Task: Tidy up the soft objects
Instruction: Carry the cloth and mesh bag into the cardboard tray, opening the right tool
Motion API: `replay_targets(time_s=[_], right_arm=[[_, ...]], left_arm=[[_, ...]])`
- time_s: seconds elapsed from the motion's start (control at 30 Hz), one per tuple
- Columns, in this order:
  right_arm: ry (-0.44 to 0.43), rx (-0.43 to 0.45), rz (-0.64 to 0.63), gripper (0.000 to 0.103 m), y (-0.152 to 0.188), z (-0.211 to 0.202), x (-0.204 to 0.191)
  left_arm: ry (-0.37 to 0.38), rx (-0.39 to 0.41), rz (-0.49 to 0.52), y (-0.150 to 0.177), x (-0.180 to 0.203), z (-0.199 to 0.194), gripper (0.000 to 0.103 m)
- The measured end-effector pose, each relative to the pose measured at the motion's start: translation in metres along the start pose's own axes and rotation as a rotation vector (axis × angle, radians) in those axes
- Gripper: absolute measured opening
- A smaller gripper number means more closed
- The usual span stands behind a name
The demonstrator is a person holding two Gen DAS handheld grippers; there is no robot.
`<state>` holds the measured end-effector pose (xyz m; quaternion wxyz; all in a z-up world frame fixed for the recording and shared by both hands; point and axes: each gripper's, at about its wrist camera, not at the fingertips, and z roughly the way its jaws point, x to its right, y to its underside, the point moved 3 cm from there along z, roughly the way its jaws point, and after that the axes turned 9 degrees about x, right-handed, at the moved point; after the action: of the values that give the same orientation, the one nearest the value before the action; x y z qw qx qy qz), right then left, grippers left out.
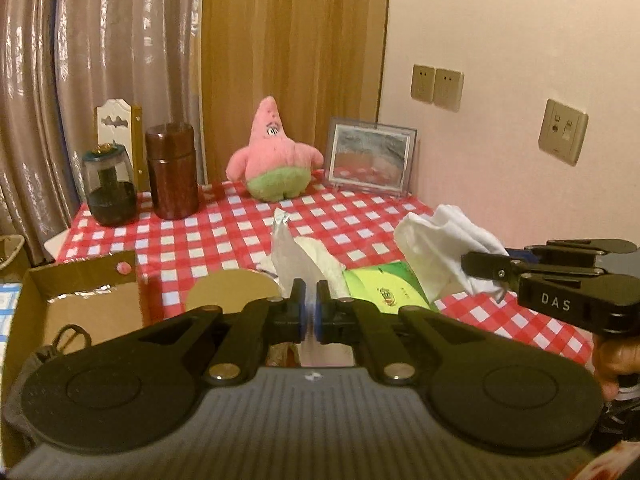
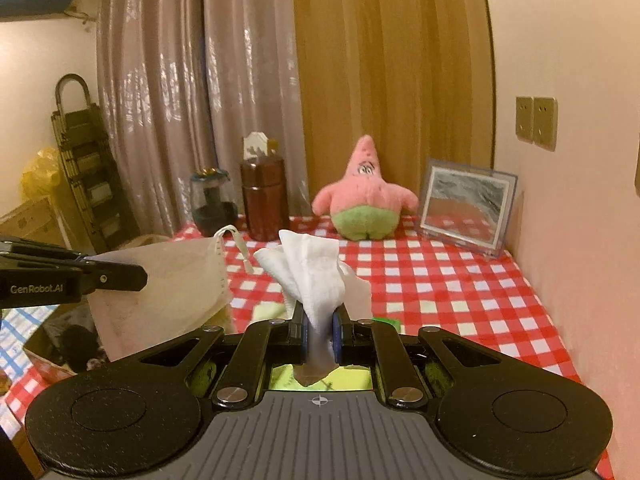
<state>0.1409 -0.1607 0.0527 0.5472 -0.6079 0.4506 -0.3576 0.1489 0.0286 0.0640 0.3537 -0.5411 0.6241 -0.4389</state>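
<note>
My left gripper (image 1: 311, 312) is shut on the edge of a thin white drawstring pouch (image 1: 289, 250), which stands up from between its pads. From the right wrist view the same pouch (image 2: 168, 284) hangs open beside the left gripper (image 2: 138, 277). My right gripper (image 2: 320, 332) is shut on a bunched white cloth (image 2: 312, 272), held above the checked table (image 2: 460, 300). In the left wrist view the right gripper (image 1: 482, 266) holds that cloth (image 1: 436, 240) just right of the pouch. A pink and green star plush (image 1: 272, 156) (image 2: 364, 194) sits at the back.
A green packet (image 1: 384, 288) lies on the table below both grippers. A brown canister (image 1: 171, 172), a dark glass jar (image 1: 110, 184) and a picture frame (image 1: 370, 158) stand along the back. An open cardboard box (image 1: 80, 304) sits off the table's left edge. The wall closes the right side.
</note>
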Motion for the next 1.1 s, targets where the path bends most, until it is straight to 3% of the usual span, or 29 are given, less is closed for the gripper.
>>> replay_targets(time_s=[0.5,1.1], right_arm=[[-0.089,0.034,-0.019,0.012,-0.021,-0.018,-0.048],[-0.333,0.017,-0.030,0.012,-0.034,0.029,-0.162]], left_arm=[[-0.064,0.054,-0.017,-0.020,-0.029,-0.053,0.004],[-0.234,0.015,-0.017,-0.010,-0.139,-0.098,0.004]])
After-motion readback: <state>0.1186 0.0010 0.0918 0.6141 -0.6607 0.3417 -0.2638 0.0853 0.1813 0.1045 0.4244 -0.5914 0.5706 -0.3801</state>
